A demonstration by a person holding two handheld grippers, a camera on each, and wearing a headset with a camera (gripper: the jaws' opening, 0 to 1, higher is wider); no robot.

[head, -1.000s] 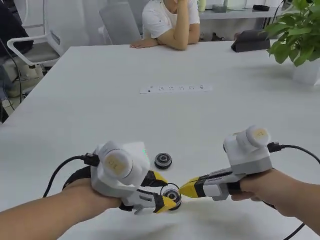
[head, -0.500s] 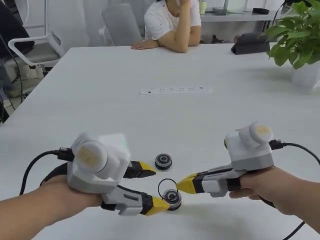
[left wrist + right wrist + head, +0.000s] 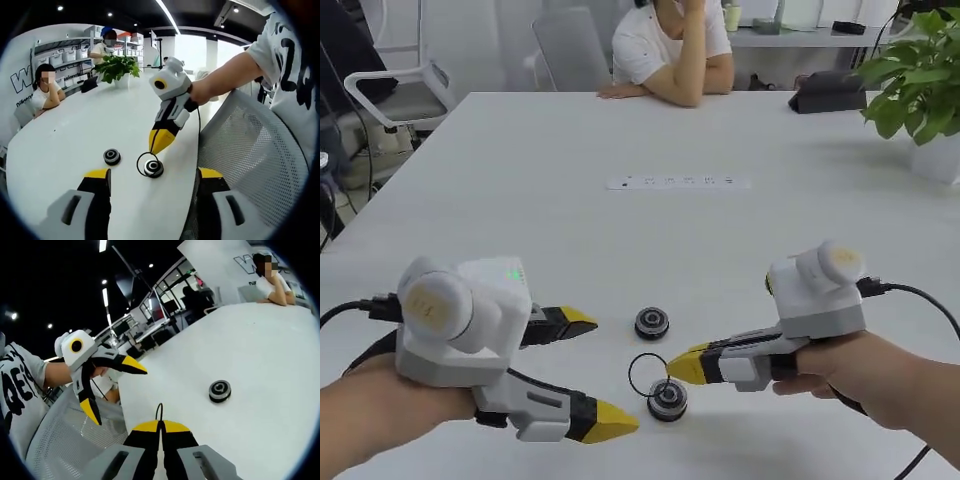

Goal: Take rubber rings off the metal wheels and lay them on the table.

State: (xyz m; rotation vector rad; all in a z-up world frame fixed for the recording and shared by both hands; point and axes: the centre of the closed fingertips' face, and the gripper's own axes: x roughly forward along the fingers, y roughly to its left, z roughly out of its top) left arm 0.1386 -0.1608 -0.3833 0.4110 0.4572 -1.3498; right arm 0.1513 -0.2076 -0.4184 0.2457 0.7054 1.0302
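A long white table (image 3: 520, 200) carries a white power strip (image 3: 678, 182) at its centre and a leafy potted plant (image 3: 915, 75) at its far right corner. A person (image 3: 672, 50) sits at the table's far end, an office chair (image 3: 395, 95) stands off its far left, and ceiling light strips (image 3: 167, 15) run above it

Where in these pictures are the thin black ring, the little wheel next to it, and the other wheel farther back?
rubber ring (image 3: 630, 376): head view, left edge of the thin black loop.
near wheel (image 3: 667, 401): head view, middle of its top face.
far wheel (image 3: 651, 322): head view, middle of its top face.
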